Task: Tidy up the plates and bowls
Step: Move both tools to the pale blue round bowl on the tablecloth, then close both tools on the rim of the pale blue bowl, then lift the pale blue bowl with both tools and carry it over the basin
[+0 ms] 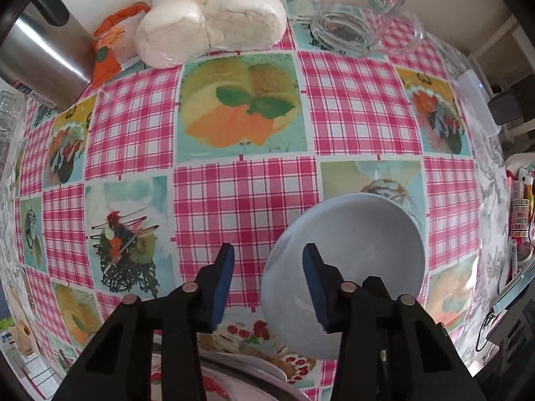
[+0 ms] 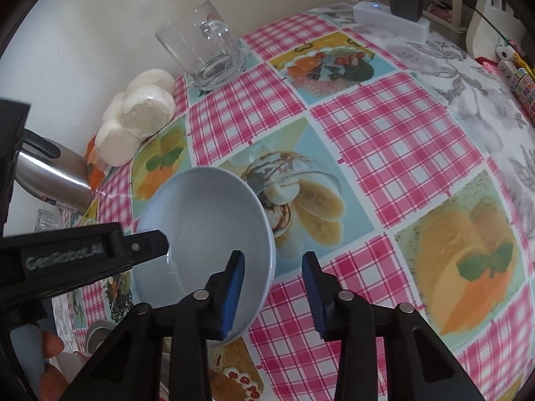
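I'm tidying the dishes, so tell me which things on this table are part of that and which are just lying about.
Part of the job: pale blue bowl; plate rim at the near edge.
Lying about: glass mug; bread rolls; steel kettle; orange packet.
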`<state>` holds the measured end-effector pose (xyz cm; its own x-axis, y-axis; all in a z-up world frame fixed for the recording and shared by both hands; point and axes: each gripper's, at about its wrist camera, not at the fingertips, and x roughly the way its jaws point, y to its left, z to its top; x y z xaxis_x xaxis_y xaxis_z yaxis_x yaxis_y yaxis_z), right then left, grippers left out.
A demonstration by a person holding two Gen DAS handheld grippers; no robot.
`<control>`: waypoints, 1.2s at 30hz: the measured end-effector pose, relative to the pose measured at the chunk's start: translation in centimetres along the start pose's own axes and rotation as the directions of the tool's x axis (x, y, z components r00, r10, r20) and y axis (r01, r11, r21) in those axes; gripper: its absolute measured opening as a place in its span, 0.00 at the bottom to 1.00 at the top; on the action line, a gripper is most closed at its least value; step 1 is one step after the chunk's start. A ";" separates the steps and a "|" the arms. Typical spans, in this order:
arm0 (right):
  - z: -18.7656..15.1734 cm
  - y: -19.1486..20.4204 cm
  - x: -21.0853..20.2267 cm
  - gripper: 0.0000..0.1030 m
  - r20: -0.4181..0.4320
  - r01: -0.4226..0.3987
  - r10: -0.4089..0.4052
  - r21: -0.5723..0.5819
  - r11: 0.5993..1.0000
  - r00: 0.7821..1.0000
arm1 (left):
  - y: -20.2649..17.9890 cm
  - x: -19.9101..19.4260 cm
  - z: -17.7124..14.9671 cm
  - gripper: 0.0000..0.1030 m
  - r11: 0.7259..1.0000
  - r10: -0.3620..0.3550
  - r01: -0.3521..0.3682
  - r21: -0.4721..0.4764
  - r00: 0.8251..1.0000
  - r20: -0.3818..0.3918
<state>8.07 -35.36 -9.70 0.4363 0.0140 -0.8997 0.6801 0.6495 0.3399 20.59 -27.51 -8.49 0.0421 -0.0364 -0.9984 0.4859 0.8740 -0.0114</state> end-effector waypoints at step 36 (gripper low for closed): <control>-3.1 3.7 -9.5 0.17 0.102 -0.165 0.171 -0.066 0.984 0.980 | 1.7 -11.6 -6.0 0.17 0.998 -0.021 0.004 0.067 0.969 0.246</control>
<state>4.63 -30.69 -0.79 0.6038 0.0472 -0.7958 0.5587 0.6869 0.4647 15.71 -22.73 2.76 0.2454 -0.1725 -0.9539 0.5435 0.8393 -0.0120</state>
